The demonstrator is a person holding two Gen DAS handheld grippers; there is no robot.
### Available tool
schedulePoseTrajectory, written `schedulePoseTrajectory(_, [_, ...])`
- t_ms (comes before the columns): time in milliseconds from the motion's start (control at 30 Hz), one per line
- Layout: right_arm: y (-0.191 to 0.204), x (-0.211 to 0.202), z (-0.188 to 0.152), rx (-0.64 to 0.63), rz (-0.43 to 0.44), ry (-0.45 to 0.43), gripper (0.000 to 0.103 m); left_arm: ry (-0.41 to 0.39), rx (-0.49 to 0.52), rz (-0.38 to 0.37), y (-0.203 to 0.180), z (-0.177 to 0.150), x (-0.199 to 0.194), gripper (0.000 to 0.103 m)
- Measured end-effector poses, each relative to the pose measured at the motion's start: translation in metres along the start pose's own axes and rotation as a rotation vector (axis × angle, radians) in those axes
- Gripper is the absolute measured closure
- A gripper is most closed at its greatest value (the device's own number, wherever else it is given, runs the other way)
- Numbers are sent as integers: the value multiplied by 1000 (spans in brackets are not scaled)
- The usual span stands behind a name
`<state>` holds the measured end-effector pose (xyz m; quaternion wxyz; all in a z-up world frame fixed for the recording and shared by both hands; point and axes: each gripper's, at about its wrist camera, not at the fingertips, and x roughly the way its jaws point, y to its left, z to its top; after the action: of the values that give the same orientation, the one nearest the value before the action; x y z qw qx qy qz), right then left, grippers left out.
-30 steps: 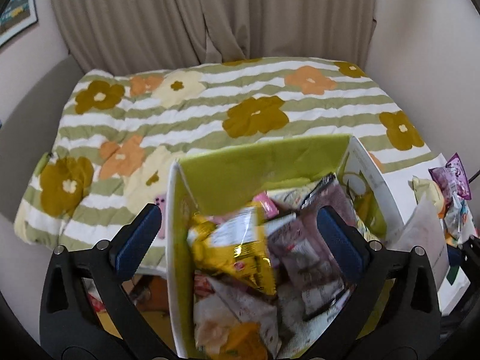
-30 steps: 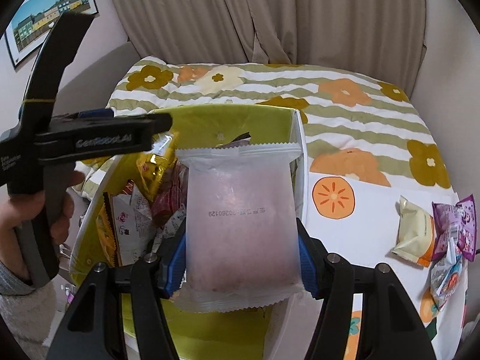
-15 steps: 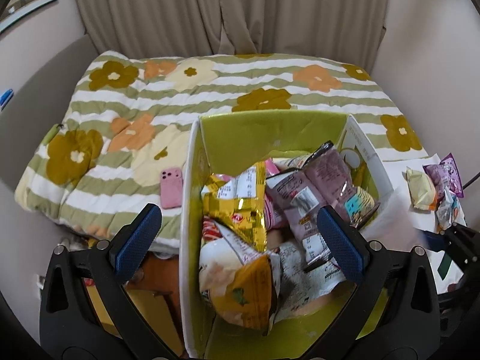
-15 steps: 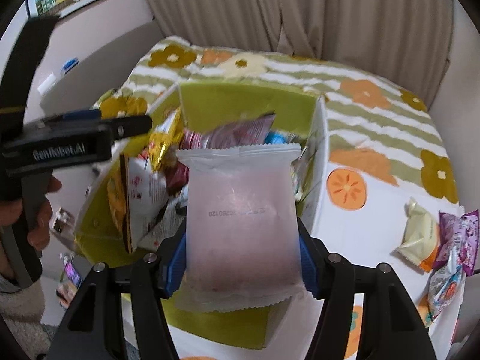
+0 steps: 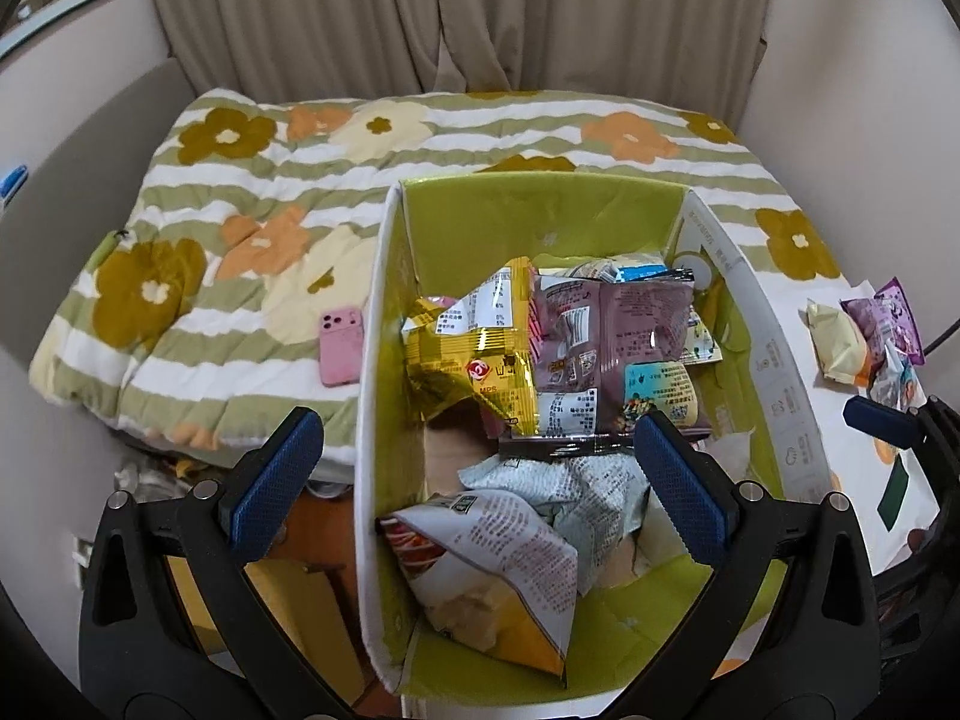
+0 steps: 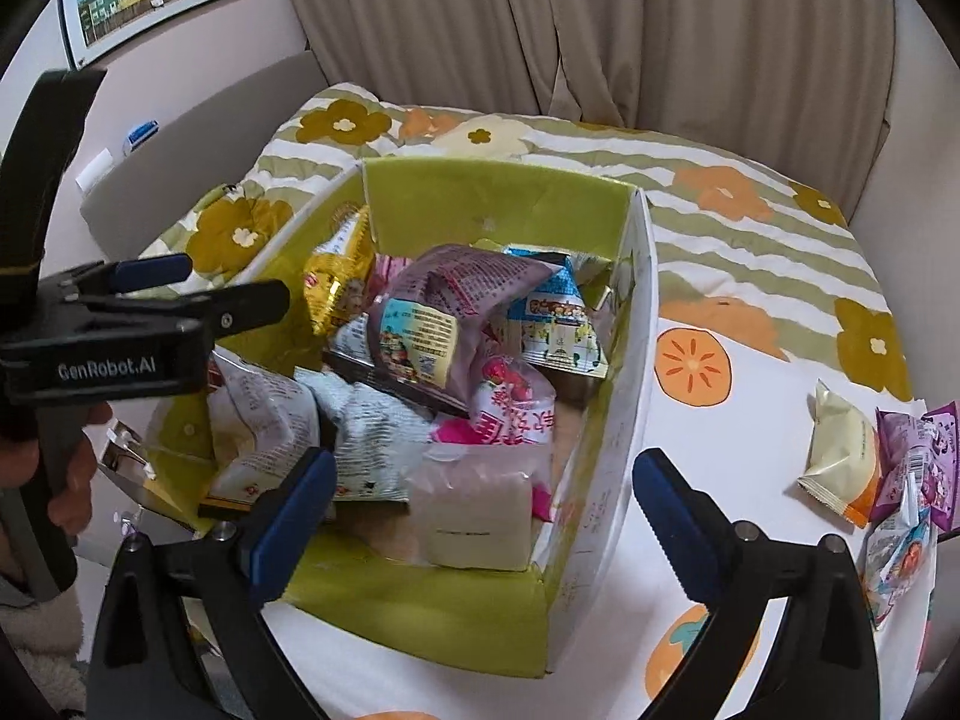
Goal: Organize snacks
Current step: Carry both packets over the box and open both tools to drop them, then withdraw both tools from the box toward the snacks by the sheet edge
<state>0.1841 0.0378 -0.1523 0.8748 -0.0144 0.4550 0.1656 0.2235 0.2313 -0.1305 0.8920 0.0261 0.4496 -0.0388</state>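
Observation:
A green-lined cardboard box [image 6: 480,204] [image 5: 540,204] holds several snack bags. A pale pink translucent packet [image 6: 474,516] lies in its near right corner, below a strawberry-print bag [image 6: 510,408]. My right gripper [image 6: 480,516] is open and empty, just above that packet. My left gripper [image 5: 474,480] is open and empty over the box's left side, above a white and yellow bag [image 5: 486,570]; it also shows in the right wrist view [image 6: 198,288]. A gold bag [image 5: 474,360] and a mauve bag [image 5: 606,330] lie deeper in.
Loose snacks lie on the white persimmon-print tablecloth to the right: a cream packet [image 6: 840,456] and purple packets [image 6: 912,456]. A pink phone [image 5: 342,345] rests on the flowered bed quilt [image 5: 252,180] left of the box. Curtains hang behind.
My right gripper has opened and let go of the pale pink packet, which now lies in the box. My left gripper has drawn back and up from the box.

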Motion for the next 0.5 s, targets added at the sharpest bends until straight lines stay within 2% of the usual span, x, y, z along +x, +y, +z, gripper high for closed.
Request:
schedulePoseTrajectory(200, [9,-17,5,9,-31,-34,5,-15,-10,-31,0,2,-16,1])
schedulePoseTrajectory(500, [9,-46,7,61,-85,-91,5,-69,53,-88,-20,5,-40,1])
